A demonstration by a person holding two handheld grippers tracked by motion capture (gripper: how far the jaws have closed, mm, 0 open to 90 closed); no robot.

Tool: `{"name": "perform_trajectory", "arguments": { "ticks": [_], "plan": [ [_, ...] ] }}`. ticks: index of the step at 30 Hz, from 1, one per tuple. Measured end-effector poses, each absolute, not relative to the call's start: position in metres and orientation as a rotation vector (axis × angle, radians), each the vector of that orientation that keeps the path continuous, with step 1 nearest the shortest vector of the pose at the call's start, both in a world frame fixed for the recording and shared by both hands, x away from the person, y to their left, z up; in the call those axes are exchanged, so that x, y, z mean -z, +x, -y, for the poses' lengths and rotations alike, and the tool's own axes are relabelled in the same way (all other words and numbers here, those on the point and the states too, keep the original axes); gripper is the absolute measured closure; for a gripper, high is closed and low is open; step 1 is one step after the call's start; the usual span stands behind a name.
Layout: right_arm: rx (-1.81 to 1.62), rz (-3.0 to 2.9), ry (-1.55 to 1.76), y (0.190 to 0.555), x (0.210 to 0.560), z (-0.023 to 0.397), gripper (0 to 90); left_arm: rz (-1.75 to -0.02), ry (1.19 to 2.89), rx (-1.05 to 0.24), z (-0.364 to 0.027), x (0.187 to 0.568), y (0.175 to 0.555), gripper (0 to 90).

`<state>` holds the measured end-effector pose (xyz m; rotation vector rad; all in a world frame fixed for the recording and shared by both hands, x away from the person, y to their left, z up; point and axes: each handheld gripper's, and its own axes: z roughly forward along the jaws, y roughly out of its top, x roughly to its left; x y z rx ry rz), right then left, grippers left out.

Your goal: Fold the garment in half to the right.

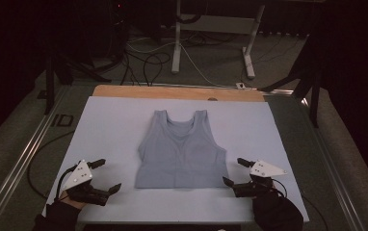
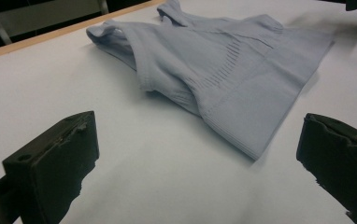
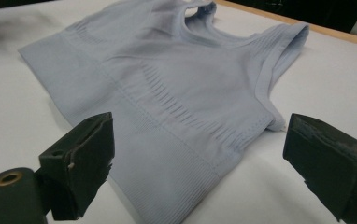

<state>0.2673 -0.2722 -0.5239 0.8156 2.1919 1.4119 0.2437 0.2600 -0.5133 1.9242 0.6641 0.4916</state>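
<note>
Both grippers, left gripper (image 1: 104, 175) and right gripper (image 1: 235, 172), jaws apart, flank flat tank top (image 1: 182, 151) on tabletop (image 1: 110, 125); likely pre-grasp, next: pinch hem corners.

The top (image 1: 182, 149) is soft knitted cloth, pale blue and matt, with ribbed bands along the hem and under the chest. It lies on a smooth matt white sheet (image 1: 110, 130), possibly paper or thin board; a bare wooden table edge (image 1: 172, 91) shows beyond it. The black gripper pads (image 3: 81, 163) look like dull, scuffed rubber or plastic.
</note>
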Motion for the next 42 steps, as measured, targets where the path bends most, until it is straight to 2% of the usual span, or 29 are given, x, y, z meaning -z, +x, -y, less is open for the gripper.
{"name": "perform_trajectory", "arguments": {
  "ticks": [30,42],
  "plan": [
    [-1.36,-2.218,0.826,0.269,0.52,0.268,9.1,-0.648,1.939,-0.446,-0.252,0.505,0.245,0.1],
    [-1.363,-2.201,0.787,0.271,0.481,0.256,9.2,-0.621,1.97,-0.386,-0.235,0.497,0.252,0.1]
  ]
}}
